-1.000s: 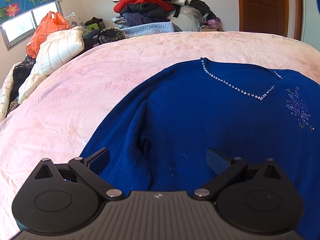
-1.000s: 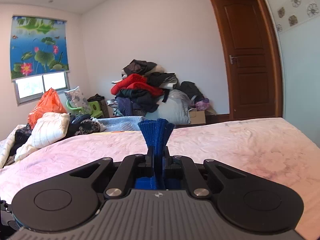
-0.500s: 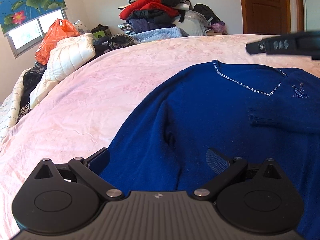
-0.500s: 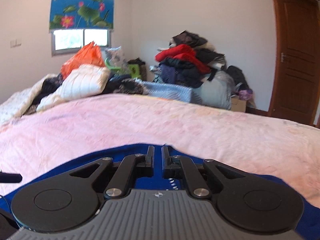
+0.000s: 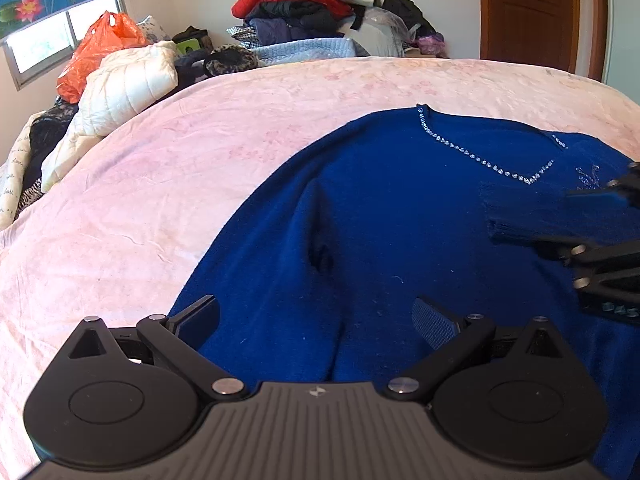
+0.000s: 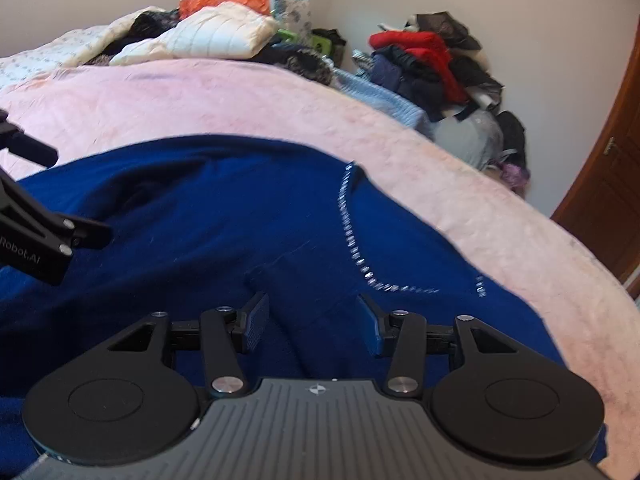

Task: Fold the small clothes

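A dark blue sweater (image 5: 392, 216) with a sparkly V-neckline (image 5: 492, 168) lies flat on the pink bed (image 5: 200, 152). Its right sleeve is folded across the chest, the cuff (image 5: 516, 228) resting just below the neckline. My right gripper (image 6: 312, 320) hovers low over that sleeve (image 6: 280, 288) with its jaws opening; the sleeve lies loose between them, untouched by the pads. In the left wrist view the right gripper (image 5: 580, 224) enters from the right edge. My left gripper (image 5: 316, 320) stands open above the sweater's lower left part, holding nothing, and also shows as the left gripper (image 6: 86, 236) at the left of the right wrist view.
A heap of clothes (image 5: 304, 4) is piled at the far wall. A white padded jacket (image 5: 128, 80) and an orange plastic bag (image 5: 96, 52) sit at the bed's far left. A wooden door (image 5: 528, 12) is at the back right.
The right gripper came down from above with the sleeve cuff pinched, laid it across the sweater's chest, and parted its jaws, letting go. The left gripper stayed put and open.
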A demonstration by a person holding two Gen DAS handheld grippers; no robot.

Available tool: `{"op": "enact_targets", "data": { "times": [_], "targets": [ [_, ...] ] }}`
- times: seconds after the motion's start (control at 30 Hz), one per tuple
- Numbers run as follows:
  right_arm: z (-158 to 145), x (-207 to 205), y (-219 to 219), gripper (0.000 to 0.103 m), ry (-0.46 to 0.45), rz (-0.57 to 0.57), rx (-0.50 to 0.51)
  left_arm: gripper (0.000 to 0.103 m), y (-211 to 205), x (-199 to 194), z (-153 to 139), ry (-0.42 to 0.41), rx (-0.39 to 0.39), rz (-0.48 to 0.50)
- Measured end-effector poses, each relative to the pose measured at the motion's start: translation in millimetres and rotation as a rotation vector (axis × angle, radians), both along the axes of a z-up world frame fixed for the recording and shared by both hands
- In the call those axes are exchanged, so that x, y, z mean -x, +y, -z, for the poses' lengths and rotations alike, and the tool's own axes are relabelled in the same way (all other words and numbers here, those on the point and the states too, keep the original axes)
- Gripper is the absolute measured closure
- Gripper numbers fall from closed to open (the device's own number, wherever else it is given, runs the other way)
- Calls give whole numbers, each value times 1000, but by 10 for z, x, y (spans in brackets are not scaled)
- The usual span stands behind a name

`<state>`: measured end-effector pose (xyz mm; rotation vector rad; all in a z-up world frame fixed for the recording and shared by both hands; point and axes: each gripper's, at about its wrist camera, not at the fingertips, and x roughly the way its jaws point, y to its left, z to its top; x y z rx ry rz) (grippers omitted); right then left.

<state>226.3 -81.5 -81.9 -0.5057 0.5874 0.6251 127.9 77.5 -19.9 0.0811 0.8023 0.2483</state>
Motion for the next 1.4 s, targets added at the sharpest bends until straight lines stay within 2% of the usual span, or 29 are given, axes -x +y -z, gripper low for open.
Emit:
{"op": "enact_targets", "data": {
  "times": [0.1, 0.13, 0.17, 0.2, 0.27, 0.33, 0.47, 0.57, 0.63, 0.73, 0.83, 1.1, 1.2, 1.4],
  "targets": [
    [132, -166, 66, 54, 63, 3, -41, 0, -18, 38, -16, -4, -34, 8],
    [142, -233, 46, 67, 91, 20, -84, 0, -8, 51, -29, -8, -40, 4],
    [118, -303, 4, 72, 118, 44, -143, 0, 15, 57, -44, -13, -44, -1],
    [77, -362, -59, 98, 139, 83, -202, 0, 39, 63, -56, -18, -45, -8],
    [-41, -414, -233, 98, 146, 140, -316, 0, 95, 56, -69, -18, -36, -24],
    [-224, -445, -457, 98, 116, 197, -407, 0, 145, 46, -69, -16, -20, -38],
    [-817, -543, -1054, 98, -46, 351, -563, 0, 191, 43, -58, -17, 8, -53],
    [-1344, -461, -1369, 97, -244, 416, -588, 0, 187, 40, -58, -19, 11, -53],
    [-1603, -355, -1434, 96, -344, 411, -582, 0, 184, 23, -62, -22, 6, -55],
    [-1734, -249, -1297, 96, -381, 343, -573, 0, 191, 16, -73, -25, 6, -64],
    [-1541, -251, -948, 97, -324, 254, -553, 0, 214, 31, -86, -26, 4, -73],
    [-613, -392, 311, 97, -67, 73, -467, 0, 278, 63, -96, -18, -30, -90],
    [-409, -452, 545, 97, -7, 47, -429, 0, 310, 68, -76, -12, -30, -100],
    [-163, -561, 710, 96, 101, 39, -403, 0, 362, 50, -33, 11, -11, -114]
  ]
}}
